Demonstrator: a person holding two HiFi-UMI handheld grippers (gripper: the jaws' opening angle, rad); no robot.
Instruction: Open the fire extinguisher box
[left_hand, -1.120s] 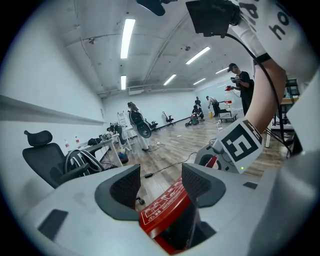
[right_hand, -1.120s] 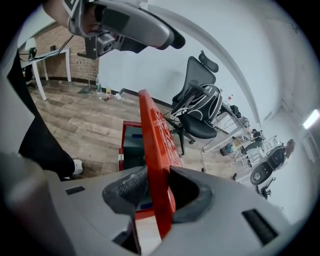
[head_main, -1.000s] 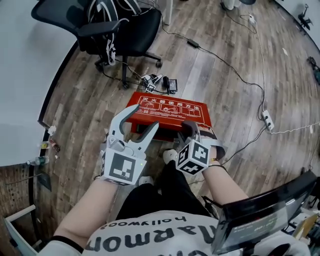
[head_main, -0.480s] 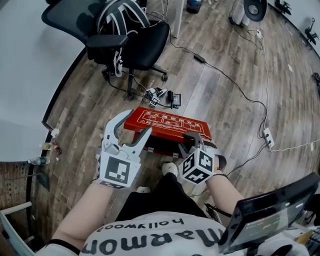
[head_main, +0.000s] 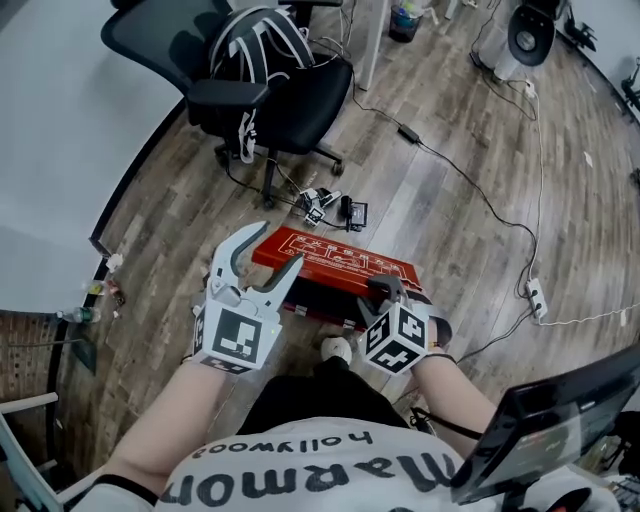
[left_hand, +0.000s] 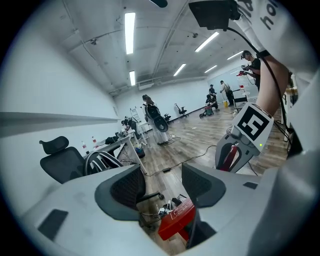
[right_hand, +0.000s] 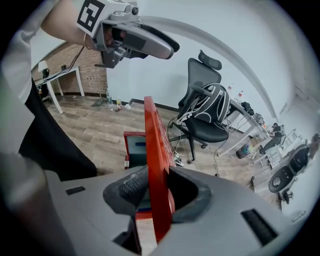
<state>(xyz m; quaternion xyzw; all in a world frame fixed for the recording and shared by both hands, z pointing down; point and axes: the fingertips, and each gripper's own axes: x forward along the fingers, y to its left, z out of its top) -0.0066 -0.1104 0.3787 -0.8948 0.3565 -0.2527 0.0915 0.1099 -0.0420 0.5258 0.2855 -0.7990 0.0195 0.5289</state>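
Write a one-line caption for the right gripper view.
Right gripper, jaws just closing further, clamps the raised red lid; the fire extinguisher box stands open beyond.

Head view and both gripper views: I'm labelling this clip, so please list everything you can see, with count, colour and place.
fire extinguisher box: one, red, on the floor ahead, its lid lifted
office chair: one, black, beyond the box
backpack: one, black with white stripes, on the chair
cables: several, black, across the floor at right
power strip: one, white, right of the box
small devices: a few, black and white, just behind the box
screen: one, dark, lower right
left gripper: one, grey, open and empty, near the box's left end
right gripper: one, grey, shut on the lid's edge
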